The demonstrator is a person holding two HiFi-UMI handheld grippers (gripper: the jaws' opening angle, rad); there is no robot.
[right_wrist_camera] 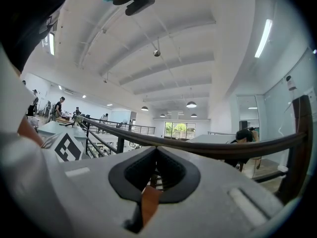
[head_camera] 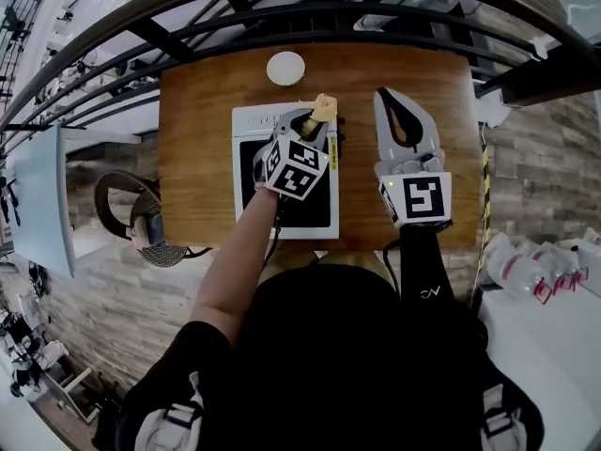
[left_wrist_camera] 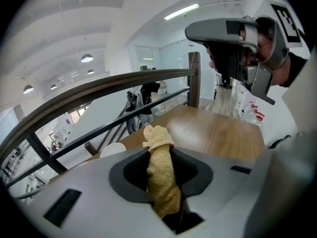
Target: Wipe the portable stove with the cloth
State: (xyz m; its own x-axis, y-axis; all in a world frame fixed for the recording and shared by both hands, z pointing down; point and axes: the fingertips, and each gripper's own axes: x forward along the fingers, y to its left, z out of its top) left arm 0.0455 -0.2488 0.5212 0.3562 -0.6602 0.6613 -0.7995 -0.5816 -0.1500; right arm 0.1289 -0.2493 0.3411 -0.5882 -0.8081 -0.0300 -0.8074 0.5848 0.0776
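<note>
The portable stove [head_camera: 246, 124], white with a black top, lies on the wooden table [head_camera: 197, 130]. My left gripper [head_camera: 317, 118] hovers over the stove's far right part and is shut on a yellow cloth [head_camera: 325, 107]. In the left gripper view the cloth [left_wrist_camera: 162, 175] is pinched upright between the jaws of the left gripper [left_wrist_camera: 161, 155], its bunched end sticking out past the tips. My right gripper [head_camera: 384, 94] is held above bare wood to the right of the stove. Its jaws meet at the tip with nothing between them, as the right gripper view shows for the right gripper [right_wrist_camera: 156, 150].
A white round disc [head_camera: 285, 68] lies on the table beyond the stove, also visible as the disc [left_wrist_camera: 113, 149] in the left gripper view. A dark metal railing [head_camera: 282, 12] runs past the table's far edge. Plastic bottles [head_camera: 526, 271] stand on a white surface at right.
</note>
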